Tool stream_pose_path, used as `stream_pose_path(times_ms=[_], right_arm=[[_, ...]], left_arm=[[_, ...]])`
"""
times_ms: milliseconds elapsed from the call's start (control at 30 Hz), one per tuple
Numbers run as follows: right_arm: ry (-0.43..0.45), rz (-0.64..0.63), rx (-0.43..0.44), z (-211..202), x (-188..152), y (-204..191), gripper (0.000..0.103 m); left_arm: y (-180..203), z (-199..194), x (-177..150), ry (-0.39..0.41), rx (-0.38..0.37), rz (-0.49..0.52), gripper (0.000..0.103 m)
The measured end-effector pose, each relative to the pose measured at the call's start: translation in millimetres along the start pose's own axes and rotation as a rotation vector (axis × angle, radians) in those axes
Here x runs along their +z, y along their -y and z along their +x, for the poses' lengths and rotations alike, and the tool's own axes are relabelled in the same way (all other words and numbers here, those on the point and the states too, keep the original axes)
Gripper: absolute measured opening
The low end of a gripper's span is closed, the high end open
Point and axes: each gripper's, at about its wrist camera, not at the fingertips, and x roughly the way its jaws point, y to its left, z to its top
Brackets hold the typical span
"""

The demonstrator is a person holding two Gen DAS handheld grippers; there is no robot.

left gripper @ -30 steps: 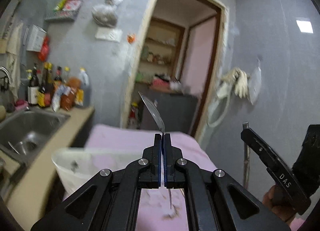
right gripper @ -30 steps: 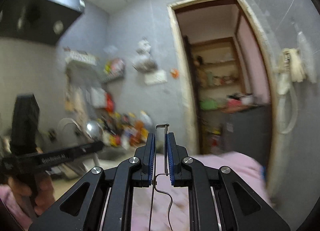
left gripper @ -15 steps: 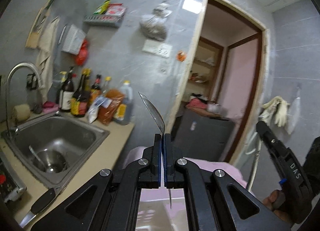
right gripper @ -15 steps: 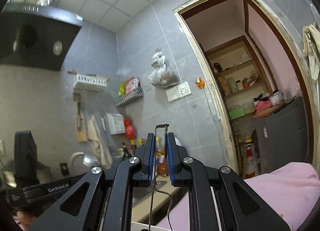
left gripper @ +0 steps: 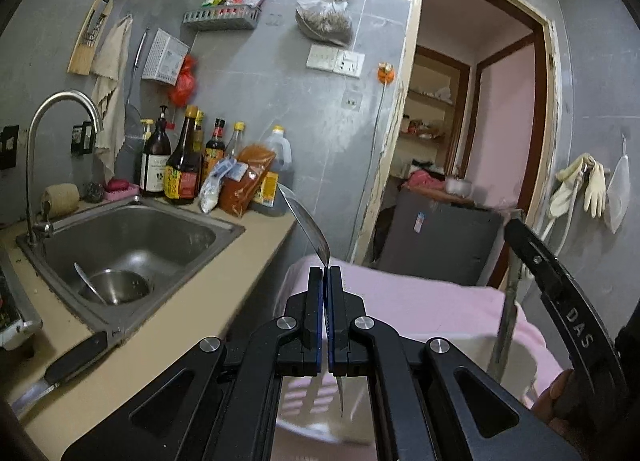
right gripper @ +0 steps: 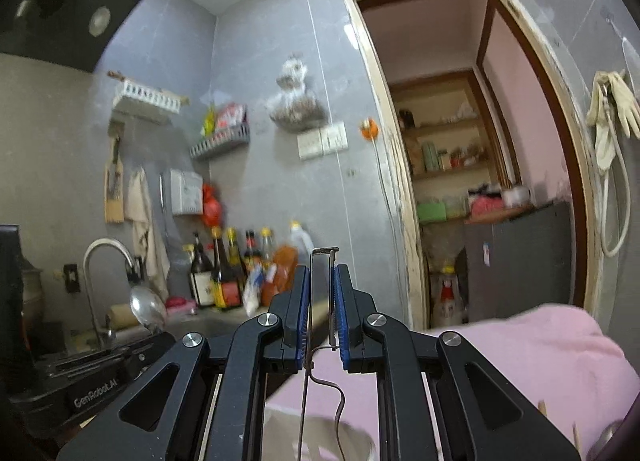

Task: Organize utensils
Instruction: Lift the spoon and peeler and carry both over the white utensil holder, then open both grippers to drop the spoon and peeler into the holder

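Left wrist view: the left gripper (left gripper: pixel 324 275) has its fingers (left gripper: pixel 315 301) pressed together on a spoon (left gripper: pixel 308 227), gripping the handle just below the bowl. The bowl rises above the fingertips and tilts up-left; the handle tip shows below the fingers. Behind the spoon, the desk (left gripper: pixel 168 325) carries a steel sink (left gripper: pixel 132 237) with a tap (left gripper: pixel 48 129); a second spoon lies in the sink drain. Bottles (left gripper: pixel 182 165) stand along the wall behind the sink. A knife (left gripper: pixel 64 369) lies on the desk edge at lower left. A pink cloth (left gripper: pixel 420 301) covers the surface ahead. The right gripper body appears at the right edge of this view. Right wrist view: the right gripper (right gripper: pixel 322 291) has its fingers (right gripper: pixel 301 301) narrowly parted around a bent wire utensil (right gripper: pixel 322 341); its upper loop projects above the fingertips, and its lower part hangs down over the pink cloth. Its exact type cannot be told. The left gripper and its spoon bowl appear at lower left.
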Motion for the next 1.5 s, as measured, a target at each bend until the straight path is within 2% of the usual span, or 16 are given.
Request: stream_pose_path(times_ms=[267,433,500,567,667,800,867,1000,1067,1100,1133,1167,1267,1333,1400,1500], right_arm=[[-0.186,0.003,0.032,0.5,-10.7,2.3,0.012],[-0.204,-0.016,0.052,-5.3,-11.1,-0.3,0.012],[-0.214,-0.009,0.063,-6.8,-10.7,0.3,0.013],[-0.22,-0.006,0.068,-7.3,-10.6,0.0,0.016],[-0.225,0.001,0.085,-9.3,-10.9,0.7,0.026],[-0.216,0.009,0.1,-14.6,-7.1,1.3,0.027],[-0.199,0.009,0.101,-20.0,-2.4,2.0,0.03],[-0.145,0.002,0.088,-35.7,10.4,6.5,0.047],[-0.119,-0.013,0.067,-44.3,16.7,9.3,0.054],[-0.105,-0.024,0.045,-50.1,20.3,11.4,0.058],[-0.091,-0.033,0.021,-56.2,23.0,14.1,0.07],[-0.08,-0.038,0.003,-61.2,24.9,16.8,0.075],[-0.04,-0.07,-0.056,-82.4,31.2,27.2,0.084],[-0.023,-0.109,-0.107,-97.9,34.1,33.2,0.096],[-0.007,-0.123,-0.137,-112.7,35.3,39.9,0.103],[0.006,-0.134,-0.185,-137.0,38.9,53.3,0.103]], left_arm=[[7.3,-4.6,-7.9,-0.043,-0.007,0.036,0.0],[6.3,-6.7,-7.5,-0.087,-0.025,0.023,0.002],[5.0,-9.6,-6.4,-0.095,-0.037,0.01,0.011],[4.0,-14.8,-5.4,-0.086,-0.049,0.0,0.036],[4.7,-23.7,-2.6,-0.06,-0.048,0.004,0.042],[7.0,-30.4,2.2,-0.054,-0.045,0.004,0.048],[8.2,-34.6,4.2,-0.042,-0.046,-0.004,0.058],[15.4,-42.5,8.6,-0.022,-0.044,0.006,0.063],[20.6,-47.2,10.8,-0.008,-0.039,0.015,0.08],[23.5,-49.3,11.6,0.003,-0.036,0.019,0.084],[27.5,-53.1,11.9,0.023,-0.029,0.023,0.091],[30.8,-55.7,12.8,0.041,-0.021,0.028,0.096],[43.2,-63.1,11.9,0.094,0.003,0.059,0.101],[51.0,-65.7,10.6,0.111,0.013,0.076,0.101],[61.4,-68.2,8.4,0.109,0.009,0.085,0.101],[71.3,-68.8,3.5,0.087,-0.036,0.068,0.101]])
